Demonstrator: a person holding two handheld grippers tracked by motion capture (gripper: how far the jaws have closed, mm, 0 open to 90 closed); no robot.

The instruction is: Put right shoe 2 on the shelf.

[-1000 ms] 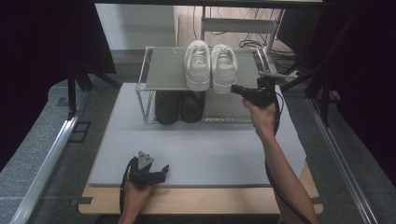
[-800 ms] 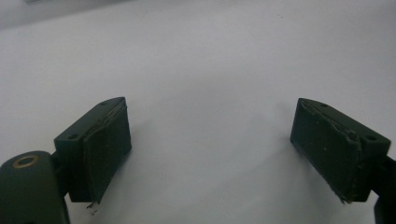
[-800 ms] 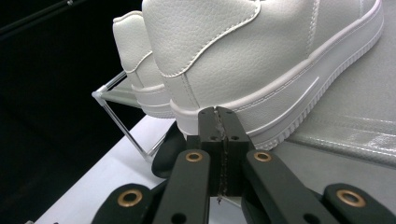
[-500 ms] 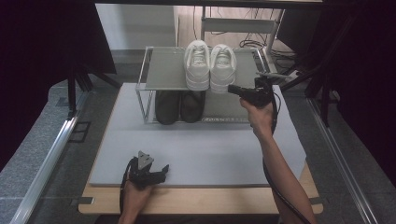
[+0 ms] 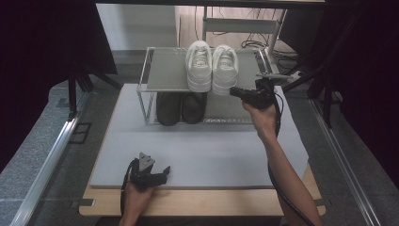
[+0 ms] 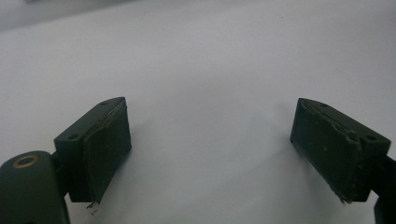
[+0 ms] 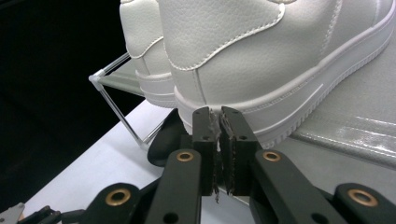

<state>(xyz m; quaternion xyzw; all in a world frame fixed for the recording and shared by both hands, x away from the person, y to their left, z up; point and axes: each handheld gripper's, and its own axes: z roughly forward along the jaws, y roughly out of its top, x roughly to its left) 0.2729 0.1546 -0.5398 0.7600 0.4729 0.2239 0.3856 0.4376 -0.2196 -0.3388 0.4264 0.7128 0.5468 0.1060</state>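
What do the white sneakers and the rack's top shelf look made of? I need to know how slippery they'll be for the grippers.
White sneakers: likely leather or a synthetic imitation, matte, with pebbled grain and stitched seams; the sole band looks like smooth rubber. Top shelf: a grey, slightly glossy sheet, perhaps plastic or coated metal, with soft reflections, in a thin pale frame that could be metal.

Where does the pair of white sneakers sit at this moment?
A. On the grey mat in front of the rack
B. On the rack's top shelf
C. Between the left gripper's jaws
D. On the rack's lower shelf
B: the white sneakers stand side by side on the top shelf of the rack, directly above the black shoes.
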